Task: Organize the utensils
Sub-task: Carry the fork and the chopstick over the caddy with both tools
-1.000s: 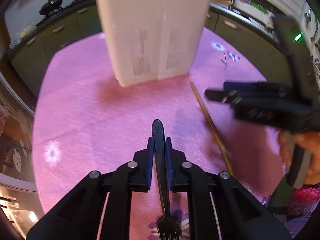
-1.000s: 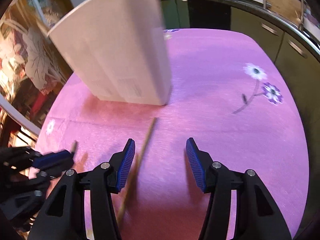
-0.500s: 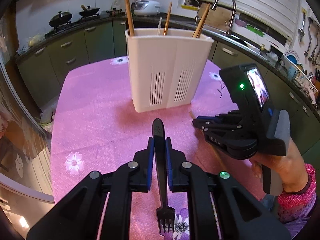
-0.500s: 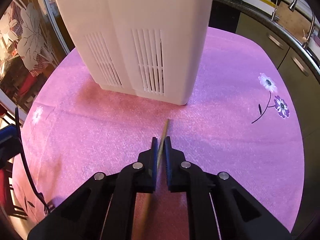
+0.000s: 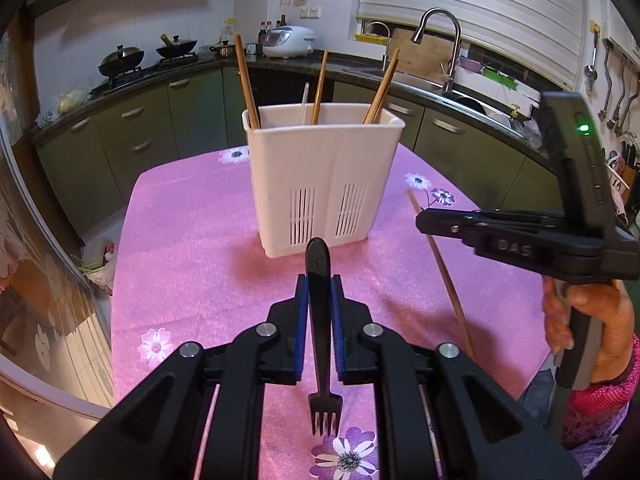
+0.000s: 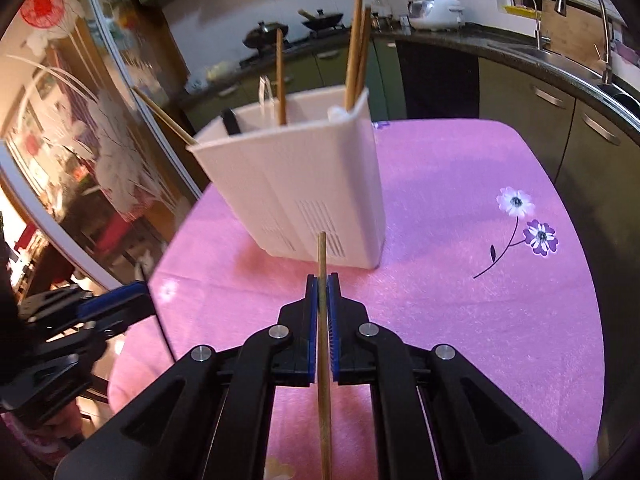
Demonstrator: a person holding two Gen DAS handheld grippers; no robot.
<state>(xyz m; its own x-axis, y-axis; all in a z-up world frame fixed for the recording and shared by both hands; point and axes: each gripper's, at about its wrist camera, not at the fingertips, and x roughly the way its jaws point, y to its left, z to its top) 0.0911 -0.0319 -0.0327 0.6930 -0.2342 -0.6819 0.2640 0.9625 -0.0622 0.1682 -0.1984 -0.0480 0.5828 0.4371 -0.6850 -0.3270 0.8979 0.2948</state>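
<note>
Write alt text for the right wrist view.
The right gripper holds a wooden chopstick between its fingers, above a pink tablecloth. Ahead stands a white holder with more chopsticks in it.

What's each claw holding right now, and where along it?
Left claw: black fork, gripped on the handle, tines toward the camera. Right claw: wooden chopstick, pinched near its far end.

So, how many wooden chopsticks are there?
5. Four in the white holder: one at an end, one middle, a pair opposite. The right gripper clamps the fifth. Others may hide inside.
</note>
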